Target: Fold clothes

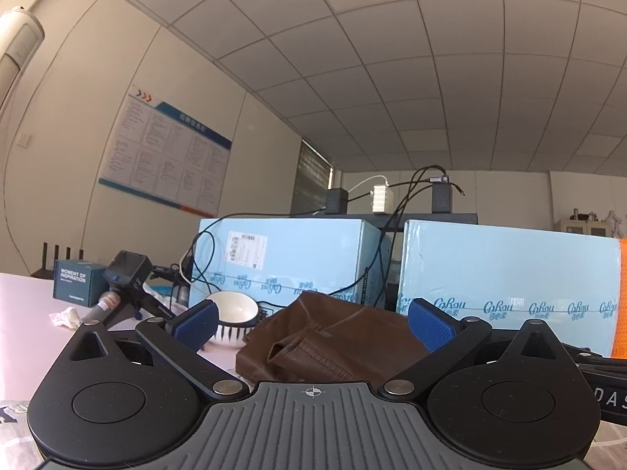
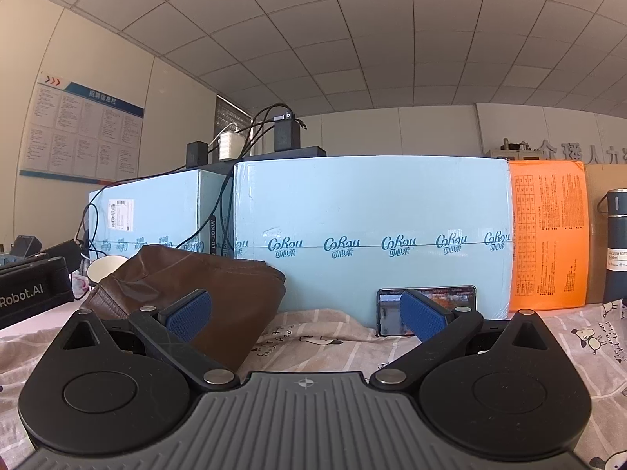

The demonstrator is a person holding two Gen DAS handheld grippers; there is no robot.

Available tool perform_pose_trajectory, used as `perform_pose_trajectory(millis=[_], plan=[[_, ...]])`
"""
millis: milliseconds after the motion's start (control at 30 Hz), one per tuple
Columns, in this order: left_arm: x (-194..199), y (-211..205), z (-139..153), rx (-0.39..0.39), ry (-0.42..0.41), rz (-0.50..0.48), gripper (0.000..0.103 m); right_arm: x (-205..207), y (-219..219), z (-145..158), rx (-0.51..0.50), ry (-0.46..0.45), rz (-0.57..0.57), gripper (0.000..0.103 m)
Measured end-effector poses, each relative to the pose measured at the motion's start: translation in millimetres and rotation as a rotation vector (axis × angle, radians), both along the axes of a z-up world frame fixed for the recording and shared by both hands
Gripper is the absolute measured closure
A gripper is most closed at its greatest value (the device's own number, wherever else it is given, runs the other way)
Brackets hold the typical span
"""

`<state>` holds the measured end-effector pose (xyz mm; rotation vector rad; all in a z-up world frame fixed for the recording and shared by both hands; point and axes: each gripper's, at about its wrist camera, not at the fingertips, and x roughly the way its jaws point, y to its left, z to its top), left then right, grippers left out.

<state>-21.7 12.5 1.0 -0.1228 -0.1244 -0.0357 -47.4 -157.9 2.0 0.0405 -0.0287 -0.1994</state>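
Seemingly little was done: the brown garment lay bunched ahead of the left gripper; the right gripper was released too, both empty.

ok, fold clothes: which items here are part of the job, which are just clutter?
Job:
brown garment
printed fabric
left gripper, open
right gripper, open

Clutter:
bowl
phone
blue boxes
flask
orange box
crumpled tissue
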Motion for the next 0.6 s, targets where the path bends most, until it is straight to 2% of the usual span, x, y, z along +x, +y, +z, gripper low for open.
perform_pose_trajectory(millis=[133, 233, 400, 600], plan=[[2, 4, 2, -0.023, 0.011, -0.007, 0.000, -8, -5, 1, 0.030, -0.042, -0.025, 0.000], [0, 0, 4, 0.019, -0.006, -0.024, 0.000, -13, -8, 3, 0.040, -0.064, -0.030, 0.000], [-11, -6, 9, 0.060, -0.080, -0.066, 0.000, -24, -8, 5, 0.031, -0.113, -0.029, 0.000], [-27, -17, 19, 0.062, -0.173, -0.189, 0.000, -39, -17, 10, 0.054, -0.155, -0.076, 0.000]])
